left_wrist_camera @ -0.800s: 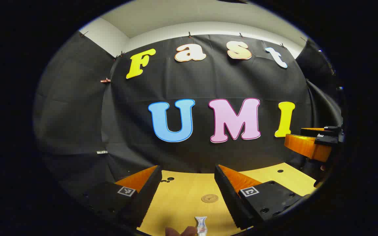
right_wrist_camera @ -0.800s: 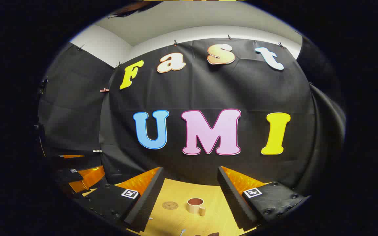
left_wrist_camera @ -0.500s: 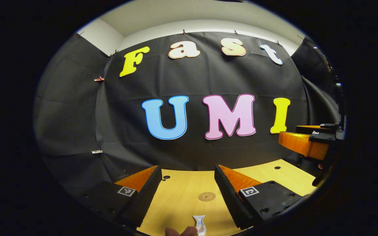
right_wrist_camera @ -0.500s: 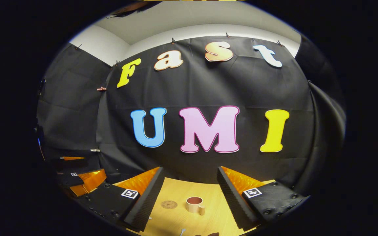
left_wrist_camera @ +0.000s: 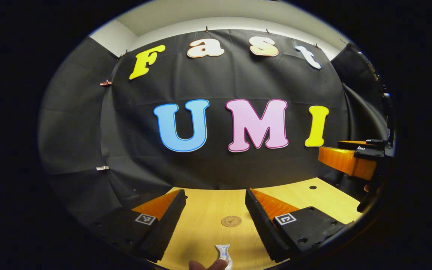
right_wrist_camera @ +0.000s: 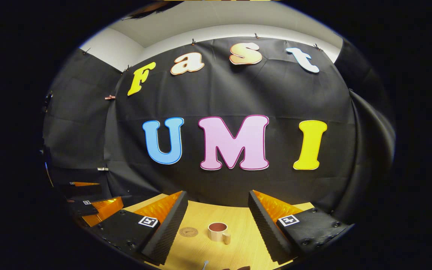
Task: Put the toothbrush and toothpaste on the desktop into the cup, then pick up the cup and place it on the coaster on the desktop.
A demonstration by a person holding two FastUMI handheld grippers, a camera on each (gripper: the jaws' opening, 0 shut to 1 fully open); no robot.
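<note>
Both the left gripper [left_wrist_camera: 214, 217] and right gripper [right_wrist_camera: 218, 219] hover with fingers spread, empty. The small white toothpaste tube [left_wrist_camera: 223, 255] lies near the round brown coaster [left_wrist_camera: 231, 221]; the toothbrush tip [right_wrist_camera: 205, 264] lies near the tan cup [right_wrist_camera: 218, 231] on the wooden tabletop [left_wrist_camera: 201, 232]. A flat tube could slip from a shallow pinch.

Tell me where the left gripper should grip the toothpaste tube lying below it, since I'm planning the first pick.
Probably across the tube's flat body, a little behind the crimped end. The toothpaste tube lies flat on the desktop with its crimped end pointing away, roughly midway between the open fingers of the left gripper. So come straight down from above, one finger on each long side. Its near end is cut off from view.
</note>
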